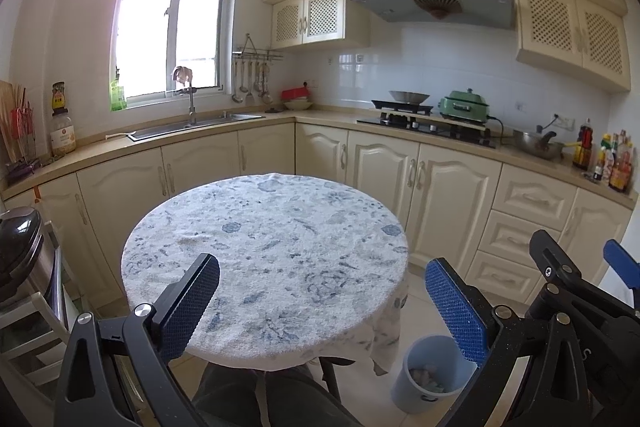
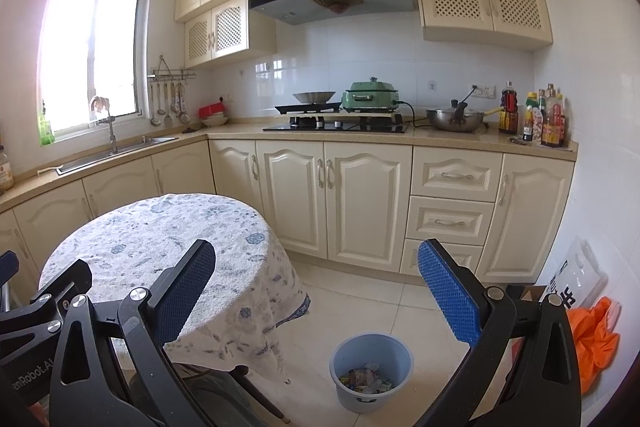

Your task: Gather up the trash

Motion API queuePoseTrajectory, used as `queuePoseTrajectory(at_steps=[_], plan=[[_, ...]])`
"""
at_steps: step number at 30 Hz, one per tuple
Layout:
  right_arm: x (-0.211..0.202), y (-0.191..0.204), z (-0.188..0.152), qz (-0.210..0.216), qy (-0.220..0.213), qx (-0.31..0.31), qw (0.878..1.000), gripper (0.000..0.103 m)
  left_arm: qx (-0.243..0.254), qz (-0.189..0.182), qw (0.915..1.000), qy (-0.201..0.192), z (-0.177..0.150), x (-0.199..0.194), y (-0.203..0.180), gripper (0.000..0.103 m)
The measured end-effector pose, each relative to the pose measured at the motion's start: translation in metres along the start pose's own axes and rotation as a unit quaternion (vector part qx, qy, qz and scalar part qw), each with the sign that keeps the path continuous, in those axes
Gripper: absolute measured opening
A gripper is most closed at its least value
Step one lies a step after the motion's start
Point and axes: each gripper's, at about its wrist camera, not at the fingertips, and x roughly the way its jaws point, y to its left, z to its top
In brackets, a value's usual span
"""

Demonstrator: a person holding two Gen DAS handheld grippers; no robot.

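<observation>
Left wrist view: left gripper (image 1: 322,301) fingers spread, empty, above the cleared bench (image 1: 264,251); right wrist view: right gripper (image 2: 316,291) likewise spread, trash (image 2: 366,379), likely light, crushable wrappers, lies inside the blue bin (image 2: 370,373).

In the left wrist view the right pad (image 1: 456,311) covers part of the bin (image 1: 416,375), so only a pale heap of trash (image 1: 426,379) shows inside. In the right wrist view the trash (image 2: 370,379) is a jumble of small wrappers, too small to tell apart. The cloth (image 2: 224,287) hides the table's top and most of its legs. The labels on the bottles (image 2: 536,119) by the wall are too small to read. The orange bag (image 2: 596,339) is partly behind the gripper frame. The lettering on that frame at lower left is cut off by the edge.
</observation>
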Motion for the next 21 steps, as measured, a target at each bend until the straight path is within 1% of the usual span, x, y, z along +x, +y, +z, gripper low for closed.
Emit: queuePoseTrajectory(at_steps=[21], plan=[[-0.0016, -0.0019, -0.0024, -0.003, 0.001, 0.004, 1.0, 0.103, -0.002, -0.001, 1.0, 0.0, -0.0037, -0.0036, -0.0037, 0.102]])
